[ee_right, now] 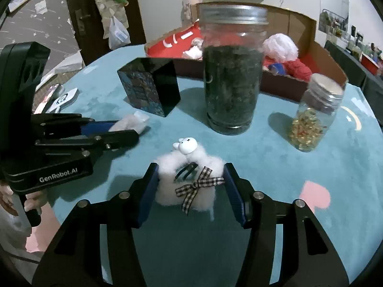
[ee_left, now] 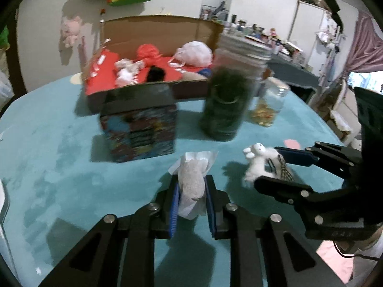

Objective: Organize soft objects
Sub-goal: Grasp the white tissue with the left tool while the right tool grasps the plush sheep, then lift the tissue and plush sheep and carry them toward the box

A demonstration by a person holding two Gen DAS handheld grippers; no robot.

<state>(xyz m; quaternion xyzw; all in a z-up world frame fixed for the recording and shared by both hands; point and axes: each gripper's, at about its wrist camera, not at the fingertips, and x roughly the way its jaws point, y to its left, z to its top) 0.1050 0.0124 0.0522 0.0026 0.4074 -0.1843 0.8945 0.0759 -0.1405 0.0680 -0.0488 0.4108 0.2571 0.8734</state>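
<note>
The left gripper (ee_left: 192, 186) pinches a grey-white pouch (ee_left: 191, 179) tightly. The right gripper (ee_right: 190, 184) clasps a fluffy white lamb (ee_right: 186, 181) with a checked bow. Only the right wrist view shows the jar lid (ee_right: 233, 13) sharply, ahead on the counter (ee_right: 275, 167).

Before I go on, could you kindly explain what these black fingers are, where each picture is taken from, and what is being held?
No robot arm here: a person holds a two-finger tool in each hand, with a camera looking along its fingers. One picture is from the left tool, the other from the right. The left gripper pinches a wrapped grey pouch. The right gripper grips a fluffy white toy with a checked bow. On the teal table stand a tall jar, a small jar, a dark box and, behind, a cardboard box of soft things.
</note>
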